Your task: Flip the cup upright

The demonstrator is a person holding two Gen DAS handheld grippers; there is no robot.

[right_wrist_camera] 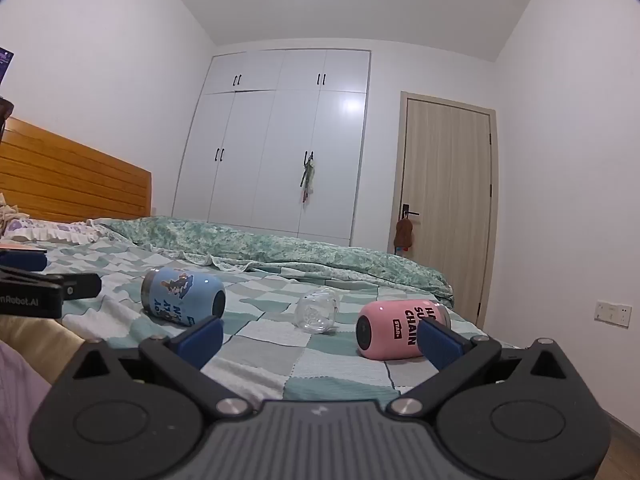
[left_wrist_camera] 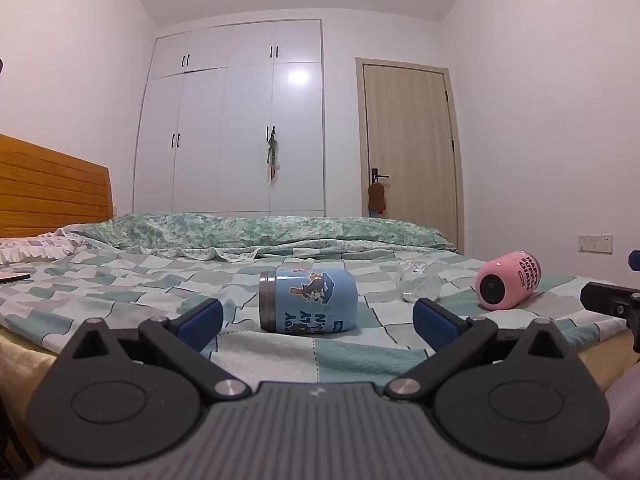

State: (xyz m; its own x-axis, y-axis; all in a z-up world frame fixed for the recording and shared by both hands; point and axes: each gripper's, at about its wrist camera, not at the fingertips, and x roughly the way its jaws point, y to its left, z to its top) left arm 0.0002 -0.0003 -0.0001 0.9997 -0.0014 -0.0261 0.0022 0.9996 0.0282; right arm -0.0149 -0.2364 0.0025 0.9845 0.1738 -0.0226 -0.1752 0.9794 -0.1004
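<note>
Both grippers gape empty: left gripper (left_wrist_camera: 316, 316) faces the blue cup (left_wrist_camera: 308, 303) lying at 12 o'clock. Best clasp its barrel squarely mid-body, then tip it upright on the bed (left_wrist_camera: 120, 280).

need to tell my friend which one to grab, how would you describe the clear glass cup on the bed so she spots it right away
Look at the bed with the green and white checked cover. Three cups lie on their sides in a row across it: a blue cup on the left, a pink cup on the right. The glass cup lies between them, the only see-through one with no print.
</note>
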